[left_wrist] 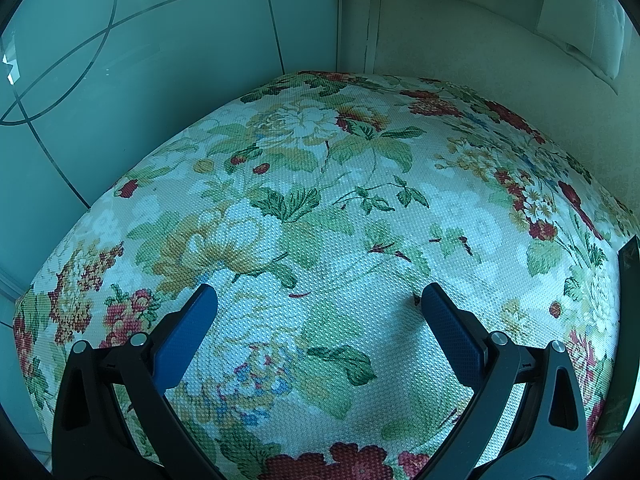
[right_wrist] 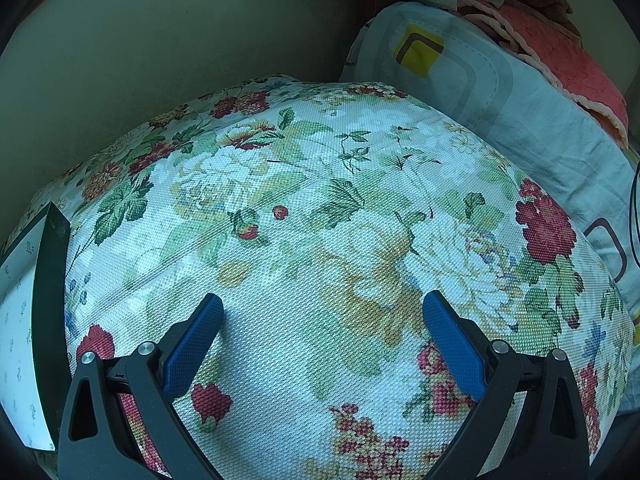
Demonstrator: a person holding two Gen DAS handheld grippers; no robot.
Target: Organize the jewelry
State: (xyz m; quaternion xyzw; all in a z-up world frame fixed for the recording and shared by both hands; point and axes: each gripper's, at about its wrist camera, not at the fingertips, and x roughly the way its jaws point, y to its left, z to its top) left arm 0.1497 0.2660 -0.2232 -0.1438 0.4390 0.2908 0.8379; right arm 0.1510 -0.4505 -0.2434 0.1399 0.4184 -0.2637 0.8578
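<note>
No jewelry shows in either view. My left gripper [left_wrist: 318, 298] hangs open above a floral woven cloth [left_wrist: 320, 200], its blue pads wide apart with nothing between them. My right gripper [right_wrist: 322, 306] is likewise open over the same flowered cloth [right_wrist: 320, 208], empty. A dark-edged box with a white, finely printed inside [right_wrist: 36, 320] lies at the left edge of the right wrist view. A dark sliver of what may be that box [left_wrist: 628, 264] shows at the right edge of the left wrist view.
Pale green glass panels with curved lines [left_wrist: 140, 60] stand left of the cloth, and a beige wall [left_wrist: 460, 40] rises behind it. A blue-grey pillow with yellow squares [right_wrist: 480, 80] and a pink quilted blanket [right_wrist: 560, 48] lie to the right.
</note>
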